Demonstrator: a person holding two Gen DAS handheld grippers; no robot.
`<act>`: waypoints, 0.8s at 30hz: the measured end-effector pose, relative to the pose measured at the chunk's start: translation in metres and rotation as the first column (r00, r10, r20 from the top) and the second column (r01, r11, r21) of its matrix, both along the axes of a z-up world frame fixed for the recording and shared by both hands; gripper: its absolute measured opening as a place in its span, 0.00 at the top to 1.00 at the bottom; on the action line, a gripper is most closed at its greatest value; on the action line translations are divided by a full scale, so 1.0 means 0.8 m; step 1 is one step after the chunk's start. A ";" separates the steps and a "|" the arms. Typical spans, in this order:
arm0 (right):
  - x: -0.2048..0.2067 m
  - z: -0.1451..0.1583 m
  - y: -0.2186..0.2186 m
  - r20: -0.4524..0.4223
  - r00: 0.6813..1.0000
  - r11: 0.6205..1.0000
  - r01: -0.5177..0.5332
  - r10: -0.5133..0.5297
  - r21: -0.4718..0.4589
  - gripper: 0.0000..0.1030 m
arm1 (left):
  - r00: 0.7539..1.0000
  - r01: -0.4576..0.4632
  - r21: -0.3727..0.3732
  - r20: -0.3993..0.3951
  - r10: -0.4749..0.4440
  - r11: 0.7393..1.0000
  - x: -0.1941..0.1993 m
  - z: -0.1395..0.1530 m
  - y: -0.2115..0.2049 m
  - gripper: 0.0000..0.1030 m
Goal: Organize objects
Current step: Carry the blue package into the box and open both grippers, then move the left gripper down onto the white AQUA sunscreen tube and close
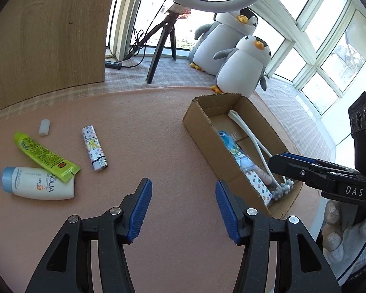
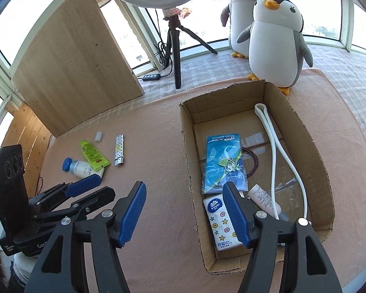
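On the pink mat lie a patterned lighter (image 1: 94, 147) (image 2: 119, 150), a green tube (image 1: 45, 157) (image 2: 92, 155), a white sunscreen bottle (image 1: 39, 183) (image 2: 79, 167) with a blue cap, and a small white cap (image 1: 44, 127) (image 2: 98, 136). To their right, a cardboard box (image 1: 200, 122) (image 2: 188, 146) holds a blue packet (image 2: 222, 161), a tissue pack (image 2: 219, 222), a pink tube (image 2: 261, 197) and a white cord (image 2: 273, 151). My left gripper (image 1: 183, 190) (image 2: 105, 185) hovers open over bare mat between the lighter and the box. My right gripper (image 2: 184, 186) (image 1: 278, 160) is open and empty above the box's near left wall.
Two plush penguins (image 2: 275, 39) stand behind the box. A ring-light tripod (image 2: 175, 48) and a controller with cables (image 2: 151, 77) sit at the back, and a wooden board (image 2: 73, 68) leans at the left. Windows surround the ledge. A gloved hand (image 1: 341, 234) holds the right gripper.
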State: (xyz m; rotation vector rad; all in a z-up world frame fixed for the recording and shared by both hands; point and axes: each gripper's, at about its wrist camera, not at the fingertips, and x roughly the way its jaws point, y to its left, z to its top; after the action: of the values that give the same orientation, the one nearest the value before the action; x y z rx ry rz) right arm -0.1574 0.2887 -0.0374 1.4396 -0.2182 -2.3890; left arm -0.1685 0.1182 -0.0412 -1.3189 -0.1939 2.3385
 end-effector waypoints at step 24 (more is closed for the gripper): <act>0.066 -0.029 -0.052 0.076 0.997 0.999 0.019 -0.017 -0.027 0.38 | 0.967 -0.227 -0.134 0.084 0.239 0.965 -0.085 -0.042 -0.229 0.44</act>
State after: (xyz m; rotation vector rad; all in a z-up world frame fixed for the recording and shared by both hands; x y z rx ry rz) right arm -0.1046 0.2471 -0.0607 1.5231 -0.2835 -2.3387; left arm -0.2361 -0.0650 -0.0750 -1.5494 -0.2520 2.5158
